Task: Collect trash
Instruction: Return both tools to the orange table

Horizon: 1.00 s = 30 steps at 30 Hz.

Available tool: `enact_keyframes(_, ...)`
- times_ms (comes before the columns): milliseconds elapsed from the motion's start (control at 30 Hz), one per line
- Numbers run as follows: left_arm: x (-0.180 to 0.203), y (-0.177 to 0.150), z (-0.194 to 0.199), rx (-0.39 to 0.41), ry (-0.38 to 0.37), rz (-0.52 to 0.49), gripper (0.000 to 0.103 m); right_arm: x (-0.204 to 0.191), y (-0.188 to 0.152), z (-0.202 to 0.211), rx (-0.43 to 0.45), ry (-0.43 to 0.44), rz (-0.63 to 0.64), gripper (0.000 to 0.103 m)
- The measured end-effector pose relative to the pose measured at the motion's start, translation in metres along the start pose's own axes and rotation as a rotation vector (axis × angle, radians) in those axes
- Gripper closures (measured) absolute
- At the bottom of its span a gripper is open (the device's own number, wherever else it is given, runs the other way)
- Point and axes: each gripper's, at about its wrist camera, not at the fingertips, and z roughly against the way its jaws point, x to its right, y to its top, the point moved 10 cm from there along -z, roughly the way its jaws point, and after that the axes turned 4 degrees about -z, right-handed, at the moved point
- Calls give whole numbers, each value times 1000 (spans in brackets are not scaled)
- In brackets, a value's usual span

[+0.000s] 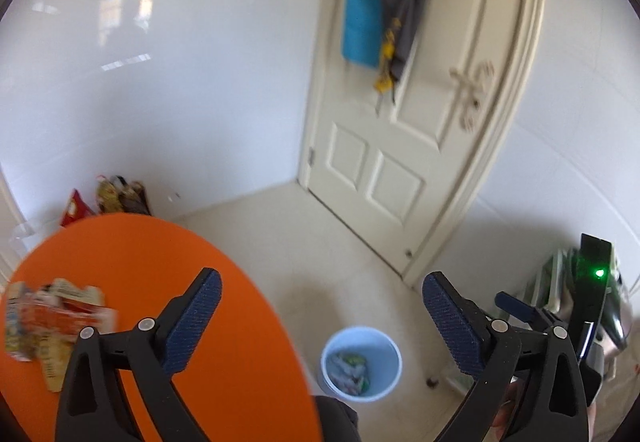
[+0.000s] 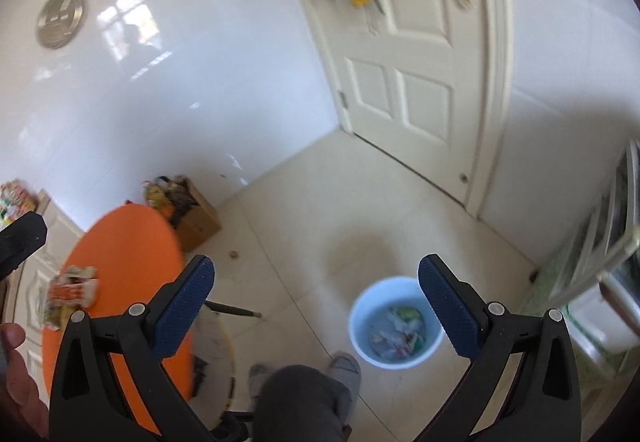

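The print on the flattened carton point(image 1: 48, 322) lying on the orange table point(image 1: 160, 262) is too blurred to read.

Black tool point(image 2: 316, 302) arms, blue textured pads point(image 2: 182, 312), silver rivets point(image 2: 137, 309)

A pale blue bin point(image 1: 361, 362) is standing upright on the floor, just beside the edge of the round orange table point(image 1: 160, 282). Crumpled wrappers point(image 1: 348, 372) in white, green and red are lying at the bottom of the bin, well below its rim. On the table, at the side far from the bin, a flattened orange-and-cream paper packet point(image 1: 52, 322) is lying spread out, torn and creased, its print too blurred to read.
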Motion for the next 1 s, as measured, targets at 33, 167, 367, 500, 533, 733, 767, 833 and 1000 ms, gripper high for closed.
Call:
enact_keyframes(33,-8,-1,17,26,17,3,4,-12,2,7,14,14,14,0)
enact_keyframes(167,-32,-23,82,121,87,17,4,-72,10,35,71,82,79,0)
enact_keyframes(367,-59,-63,165,228,203,67,2,-148,6,56,109,165,174,0)
enact_keyframes(500,-64,-100,205,274,284,103,1,-191,-1,69,127,221,229,0)
enact_keyframes(533,-67,-108,216,282,305,111,1,-201,-2,72,129,234,244,0)
enact_keyframes(733,-79,-157,257,283,414,190,1,-269,-22,96,153,335,339,0)
enact_keyframes(767,-82,-166,263,280,434,208,1,-277,-26,98,154,351,353,0)
enact_keyframes(833,-88,-180,275,281,460,239,1,-293,-33,105,160,378,380,0)
enact_keyframes(1000,-101,-214,298,268,517,308,1,-330,-56,120,178,434,455,0)
